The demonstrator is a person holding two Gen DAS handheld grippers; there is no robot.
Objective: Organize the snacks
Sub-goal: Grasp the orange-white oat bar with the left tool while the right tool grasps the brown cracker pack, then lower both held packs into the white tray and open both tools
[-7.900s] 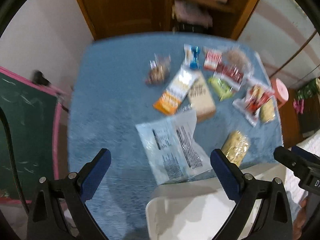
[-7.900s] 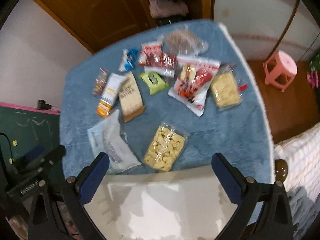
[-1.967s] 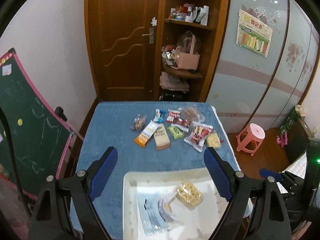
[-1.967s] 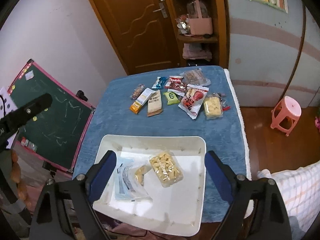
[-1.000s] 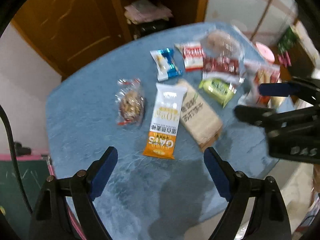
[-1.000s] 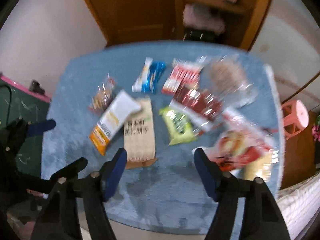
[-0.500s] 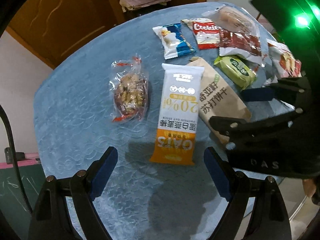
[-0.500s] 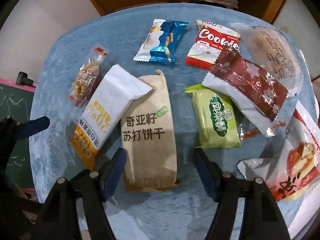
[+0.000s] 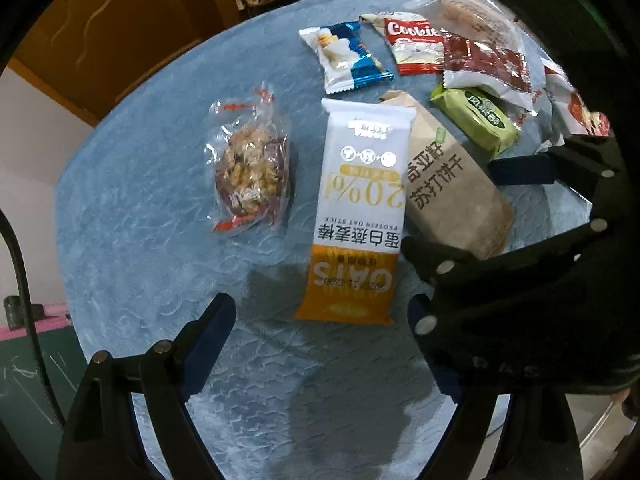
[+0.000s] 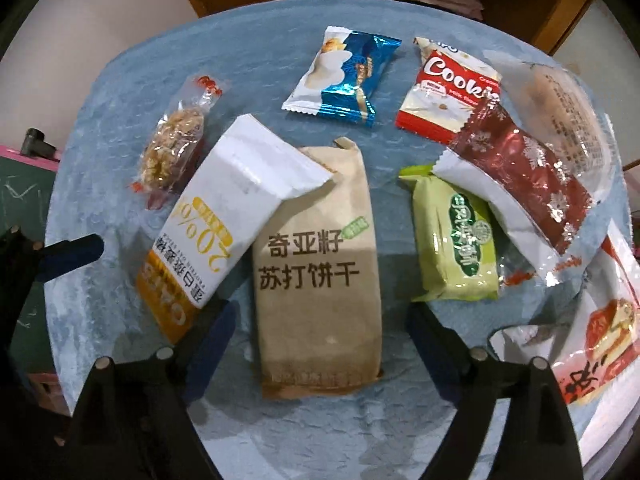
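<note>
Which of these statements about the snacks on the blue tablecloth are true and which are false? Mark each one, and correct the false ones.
1. The right gripper is open around the near end of the brown cracker packet. True.
2. The white-and-orange oat bar lies apart from the brown cracker packet. False: its white end overlaps the packet's far corner.
3. The green snack packet sits to the right of the brown cracker packet. True.
4. The left gripper is shut on the walnut snack. False: it is open, near the orange end of the oat bar, holding nothing.
5. The blue-and-white candy wrapper lies on top of the Cookie packet. False: they lie side by side, apart.
</note>
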